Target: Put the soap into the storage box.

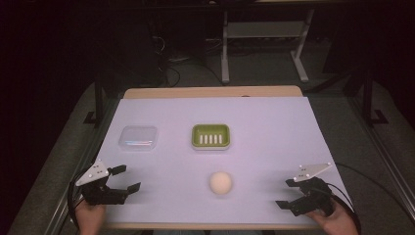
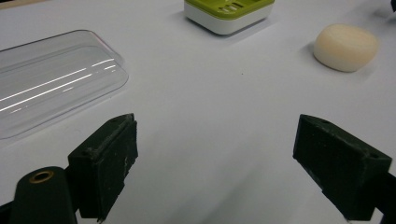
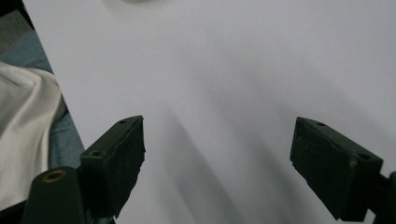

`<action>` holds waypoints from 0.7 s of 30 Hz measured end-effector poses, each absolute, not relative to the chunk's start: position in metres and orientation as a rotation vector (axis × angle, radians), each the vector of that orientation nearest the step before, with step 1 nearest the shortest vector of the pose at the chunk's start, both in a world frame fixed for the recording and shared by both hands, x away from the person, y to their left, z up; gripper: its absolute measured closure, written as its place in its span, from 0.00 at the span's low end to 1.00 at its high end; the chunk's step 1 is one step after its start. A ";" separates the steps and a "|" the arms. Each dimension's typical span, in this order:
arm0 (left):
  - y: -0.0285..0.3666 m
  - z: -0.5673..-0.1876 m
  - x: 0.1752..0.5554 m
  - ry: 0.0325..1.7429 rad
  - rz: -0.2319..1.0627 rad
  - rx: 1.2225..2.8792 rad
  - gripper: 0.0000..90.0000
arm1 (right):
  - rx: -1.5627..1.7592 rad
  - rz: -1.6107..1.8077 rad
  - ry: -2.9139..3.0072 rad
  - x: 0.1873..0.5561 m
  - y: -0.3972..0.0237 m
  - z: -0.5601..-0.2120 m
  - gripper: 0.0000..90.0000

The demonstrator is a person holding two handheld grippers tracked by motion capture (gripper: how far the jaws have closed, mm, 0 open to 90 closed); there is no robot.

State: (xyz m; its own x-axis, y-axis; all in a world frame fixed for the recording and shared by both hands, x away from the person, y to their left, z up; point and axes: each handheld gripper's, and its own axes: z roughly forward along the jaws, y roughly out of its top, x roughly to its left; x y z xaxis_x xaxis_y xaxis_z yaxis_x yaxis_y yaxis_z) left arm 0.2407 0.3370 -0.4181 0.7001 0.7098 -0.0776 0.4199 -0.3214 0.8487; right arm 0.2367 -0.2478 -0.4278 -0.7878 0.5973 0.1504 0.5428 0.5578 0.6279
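No lettering, label, brand or number can be read anywhere: the cream soap (image 1: 220,183), the green soap dish (image 1: 210,135), the clear lid (image 1: 139,137) and the white surface (image 1: 264,127) all show plain faces.

Desk under a pale sheet, three things lying on it.

The desk (image 1: 210,92) is showing a wooden strip along its far edge, while a pale sheet (image 1: 274,132) is covering the rest. A clear plastic lid (image 1: 139,137) is lying towards the left edge, a green soap dish (image 1: 210,135) is sitting near the middle, and a cream soap bar (image 1: 220,183) is resting nearer the front edge, apart from both.
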 end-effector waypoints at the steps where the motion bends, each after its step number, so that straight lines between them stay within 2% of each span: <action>1: 0.338 -0.418 0.241 0.865 0.386 1.961 0.15 | 0.974 1.060 2.694 0.236 -0.247 -0.424 0.19; 21: 0.339 -0.417 0.242 0.864 0.390 1.963 0.15 | 0.780 1.094 2.744 0.250 -0.208 -0.401 0.19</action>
